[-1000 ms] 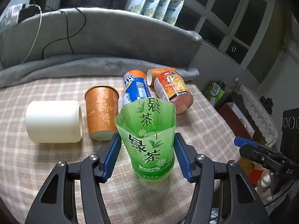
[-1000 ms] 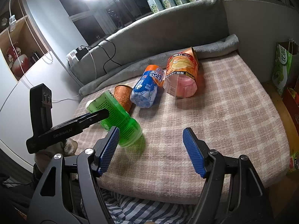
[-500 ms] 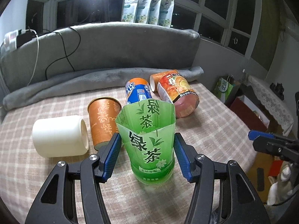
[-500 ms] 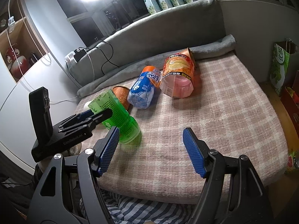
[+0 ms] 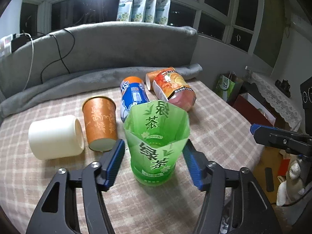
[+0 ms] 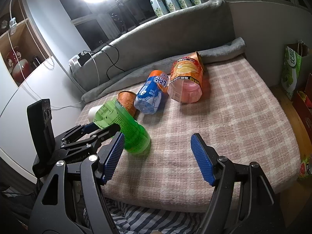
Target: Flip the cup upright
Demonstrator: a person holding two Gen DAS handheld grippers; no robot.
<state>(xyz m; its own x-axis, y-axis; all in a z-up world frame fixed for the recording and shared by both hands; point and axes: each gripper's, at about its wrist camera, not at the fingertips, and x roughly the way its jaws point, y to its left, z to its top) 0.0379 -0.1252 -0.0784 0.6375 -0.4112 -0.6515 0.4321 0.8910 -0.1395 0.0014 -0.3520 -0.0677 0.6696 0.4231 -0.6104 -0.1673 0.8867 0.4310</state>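
Now the left gripper (image 5: 154, 159) has its jaws spread, one either side of the green cup (image 5: 157, 142) with a slim gap each way, gripping nothing. Standing on the soft bed (image 5: 214, 128), the cup could tip if a pad clips it on retreat, toward the orange cup (image 5: 100, 121) beside it. Right gripper (image 6: 158, 158) jaws gape wide, empty.

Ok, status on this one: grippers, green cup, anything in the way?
Left gripper open, fingers flanking the green tea cup, which is upright on the checked blanket. Right gripper open, empty. Orange paper cup lies close beside.
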